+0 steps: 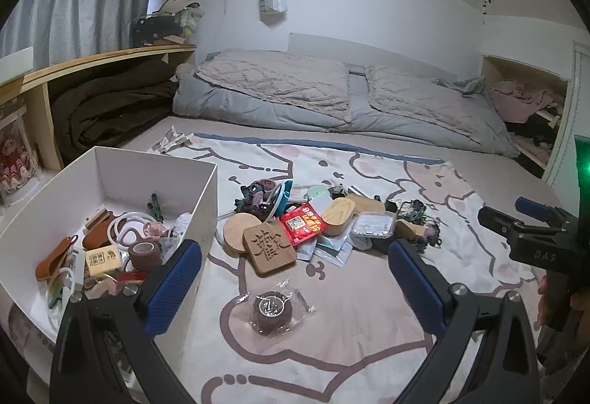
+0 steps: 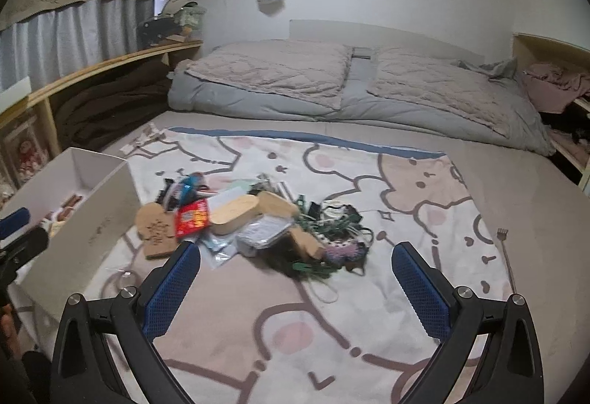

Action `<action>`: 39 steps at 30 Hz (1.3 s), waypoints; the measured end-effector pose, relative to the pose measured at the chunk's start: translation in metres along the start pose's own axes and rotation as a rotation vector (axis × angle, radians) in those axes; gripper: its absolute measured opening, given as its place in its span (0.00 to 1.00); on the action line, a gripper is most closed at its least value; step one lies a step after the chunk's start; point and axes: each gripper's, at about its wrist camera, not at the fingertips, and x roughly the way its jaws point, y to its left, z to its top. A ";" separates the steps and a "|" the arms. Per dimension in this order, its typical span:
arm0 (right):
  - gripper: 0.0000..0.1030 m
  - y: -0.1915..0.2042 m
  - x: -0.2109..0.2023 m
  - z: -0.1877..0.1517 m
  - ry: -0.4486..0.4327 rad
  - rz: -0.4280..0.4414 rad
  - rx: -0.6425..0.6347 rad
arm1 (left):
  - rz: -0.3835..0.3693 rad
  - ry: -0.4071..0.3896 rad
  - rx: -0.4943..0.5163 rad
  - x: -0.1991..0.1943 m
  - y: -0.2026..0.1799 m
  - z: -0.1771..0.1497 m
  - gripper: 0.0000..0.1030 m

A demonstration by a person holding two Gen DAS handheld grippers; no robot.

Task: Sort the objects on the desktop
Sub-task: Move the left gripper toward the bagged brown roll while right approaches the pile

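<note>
1. The work surface is a bed, not a desk: a cartoon-print blanket (image 1: 368, 293) is spread over the mattress, probably to give the small objects a flat, pale ground where they show up.

2. Nearest in the left wrist view, the left gripper (image 1: 295, 278) hangs with its jaws spread wide and nothing between them. A dark round item in a clear wrapper (image 1: 272, 310) lies alone on the blanket at 6 o'clock from the pile, framed between the blue fingers; I judge it the likely next pick.

3. The right gripper (image 2: 295, 278) is likewise wide open and empty, aimed at the pile from farther back, so neither tool carries anything now.

4. At 9 o'clock from the pile stands a white box (image 1: 206, 182), touching the blanket edge. It already holds tape rolls, rings and small tags, so it seems to serve as the sorting bin, set close for short carries.

5. The pile (image 1: 313, 219) of unsorted things sits mid-blanket: a carved wooden tile (image 1: 269, 247), a red packet (image 1: 303, 224), and wooden lids.

6. At 12 o'clock, folded quilts (image 1: 332, 97) lie against the far wall.
</note>
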 end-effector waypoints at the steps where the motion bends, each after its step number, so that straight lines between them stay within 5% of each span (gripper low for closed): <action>1: 1.00 -0.002 0.003 -0.002 -0.001 -0.009 0.006 | 0.011 -0.004 -0.004 0.002 -0.002 -0.003 0.99; 13: 1.00 -0.002 0.057 -0.025 0.082 -0.031 0.019 | 0.027 0.089 -0.030 0.044 -0.017 -0.044 0.99; 29: 1.00 -0.011 0.128 -0.045 0.236 -0.069 0.052 | 0.162 0.183 -0.083 0.088 -0.003 -0.075 0.99; 32: 0.84 -0.010 0.139 -0.047 0.256 -0.074 0.040 | 0.187 0.175 -0.090 0.089 0.000 -0.079 0.99; 39: 0.83 -0.014 0.156 -0.051 0.293 -0.058 0.041 | 0.187 0.156 -0.139 0.088 0.005 -0.089 0.99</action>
